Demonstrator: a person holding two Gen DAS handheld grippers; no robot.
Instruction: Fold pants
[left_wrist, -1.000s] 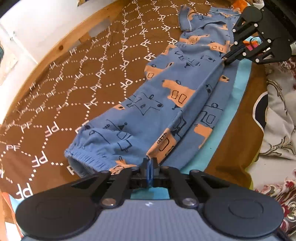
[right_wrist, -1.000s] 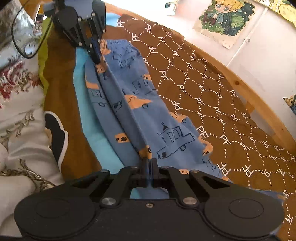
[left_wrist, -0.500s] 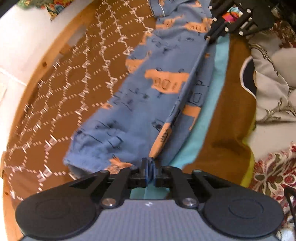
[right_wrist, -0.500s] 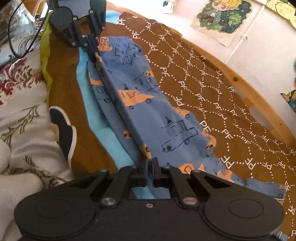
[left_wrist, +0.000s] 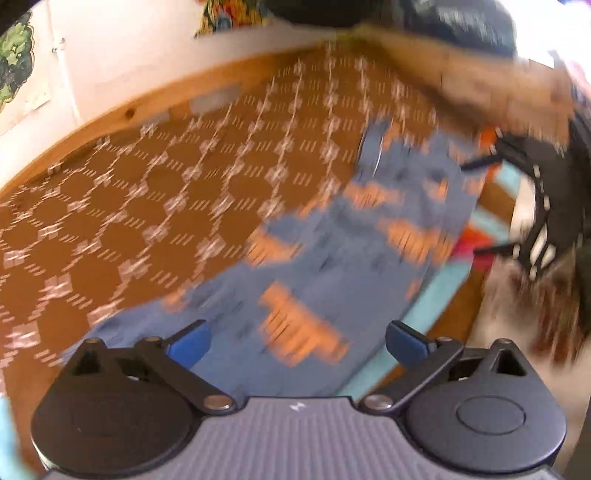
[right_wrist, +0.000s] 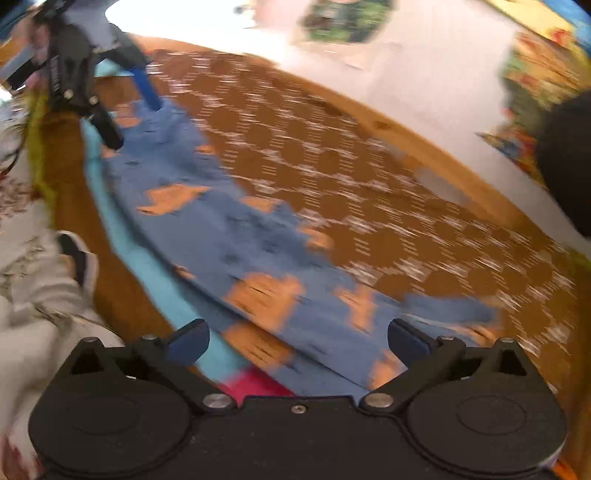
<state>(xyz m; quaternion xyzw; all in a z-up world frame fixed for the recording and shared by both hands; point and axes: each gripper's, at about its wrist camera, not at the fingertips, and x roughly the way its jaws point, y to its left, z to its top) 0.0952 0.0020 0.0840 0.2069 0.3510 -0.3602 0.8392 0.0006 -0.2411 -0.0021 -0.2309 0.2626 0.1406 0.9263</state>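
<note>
Both views were blurred by motion. Your left gripper (left_wrist: 295, 341) had its jaws opening — the blue pads (left_wrist: 186, 345) stood far apart, and nothing was pinched between them. Your right gripper (right_wrist: 297, 341) was in the same condition: jaws opening, fingers spread wide, no cloth clamped.

The pants (left_wrist: 343, 258) lay free on the bed, folded lengthwise into one long blue strip with orange prints. They rested on the brown patterned bedspread (left_wrist: 166, 206), along its edge beside a light blue band (right_wrist: 147, 266) of cloth. In the left wrist view the strip ran from just ahead of your pads up toward your right gripper at the far end. In the right wrist view it ran the other way — up toward your left gripper at the top left, whose fingers stood at that end of the pants; contact there could not be told. A pale floral blanket (right_wrist: 33, 306) lay near the light blue band. A wooden bed frame (left_wrist: 110, 110) bordered the bedspread against the white wall (left_wrist: 110, 55).
</note>
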